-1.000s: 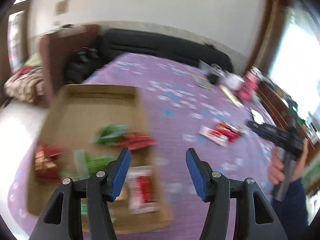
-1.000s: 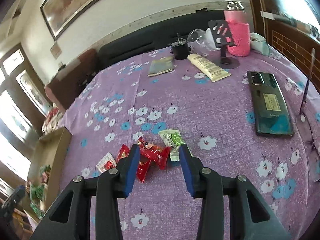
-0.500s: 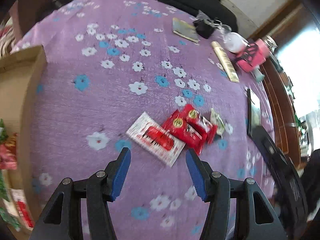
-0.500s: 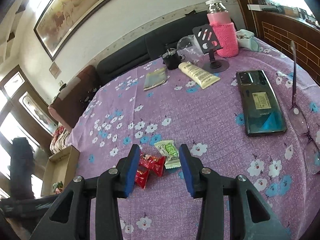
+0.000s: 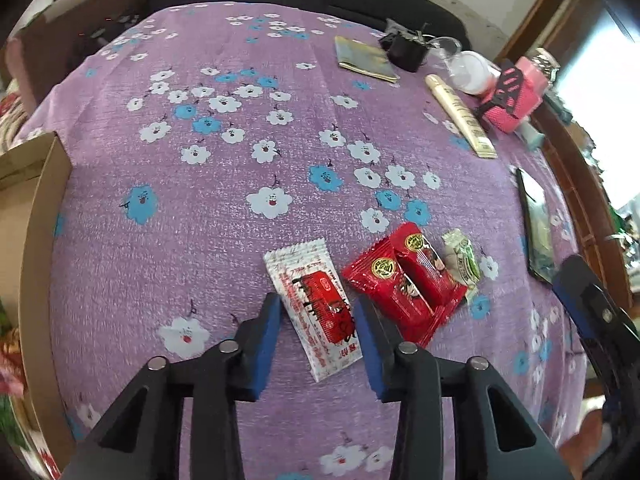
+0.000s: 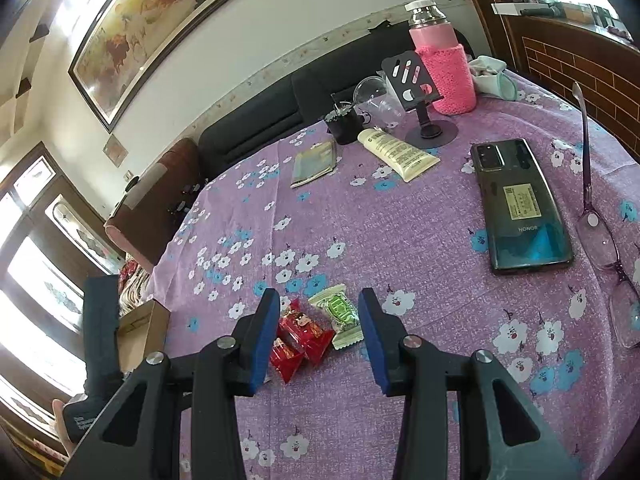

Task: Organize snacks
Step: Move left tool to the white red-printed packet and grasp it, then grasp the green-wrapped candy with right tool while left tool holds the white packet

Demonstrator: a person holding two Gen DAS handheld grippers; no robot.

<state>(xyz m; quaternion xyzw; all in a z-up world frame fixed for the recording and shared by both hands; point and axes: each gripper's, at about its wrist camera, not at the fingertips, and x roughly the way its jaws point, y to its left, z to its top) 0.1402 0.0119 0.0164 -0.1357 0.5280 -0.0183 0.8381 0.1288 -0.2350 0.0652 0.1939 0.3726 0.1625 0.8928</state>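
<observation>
A white-and-red snack packet (image 5: pixel 316 304) lies on the purple flowered cloth, between the fingers of my open left gripper (image 5: pixel 318 326). Just right of it lie two red snack packets (image 5: pixel 404 280) and a green-and-white candy (image 5: pixel 462 262). In the right wrist view my open right gripper (image 6: pixel 318 332) hovers over the red packets (image 6: pixel 304 336) and the green candy (image 6: pixel 340 314). The cardboard box (image 5: pixel 38 280) holding several snacks is at the left edge; it also shows in the right wrist view (image 6: pixel 140 336).
A phone (image 6: pixel 520 204), glasses (image 6: pixel 604 236), a cream tube (image 6: pixel 400 154), a phone stand (image 6: pixel 424 108), a pink bottle (image 6: pixel 442 68), a black cup (image 6: pixel 344 124) and a booklet (image 6: pixel 314 162) lie at the far and right side of the table. A dark sofa (image 6: pixel 280 120) is behind.
My left gripper swung from above the box to the loose snacks and came down around the white-and-red packet. My right gripper rose and drew back slightly; both stayed open.
</observation>
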